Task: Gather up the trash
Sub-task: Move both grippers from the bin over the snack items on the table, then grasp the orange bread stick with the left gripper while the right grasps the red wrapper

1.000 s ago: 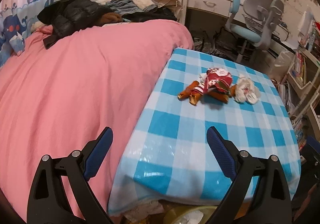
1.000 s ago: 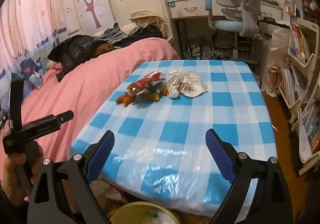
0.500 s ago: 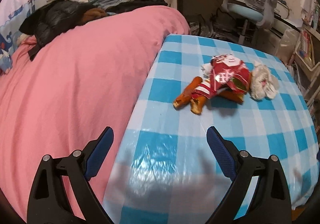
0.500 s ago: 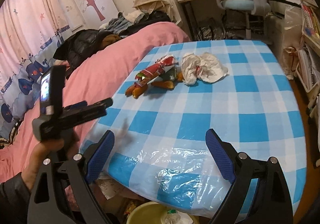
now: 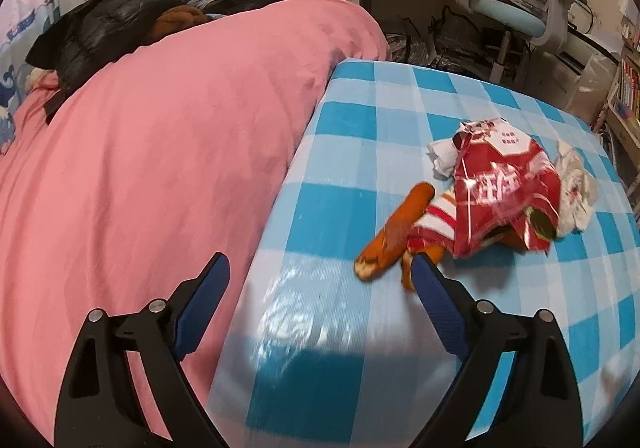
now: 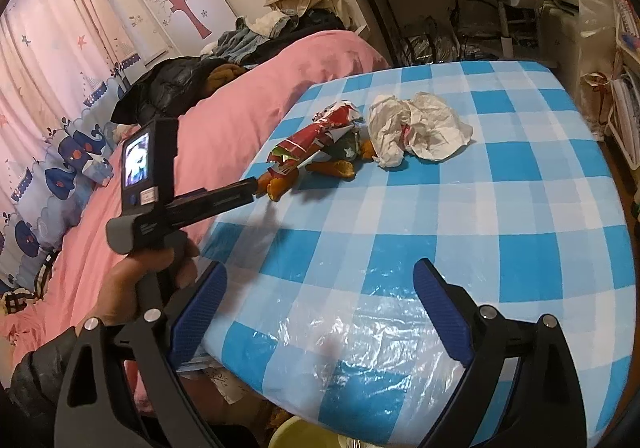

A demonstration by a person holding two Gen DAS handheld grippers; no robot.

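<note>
Left tongs [image 5: 320, 272] advanced, agape, beside crinkly red wrapper [image 5: 504, 192], orange peel [image 5: 394, 236].

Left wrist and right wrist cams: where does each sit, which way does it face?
Left wrist: on the left gripper, low over the table's near-left edge, facing the orange peel and red wrapper; only its open fingers show.
Right wrist: on the right gripper, at the near edge, facing across the checked tablecloth; its fingers, the left hand and left gripper show.
Shared: wrapper, peel, crumpled paper, pink bed.
</note>
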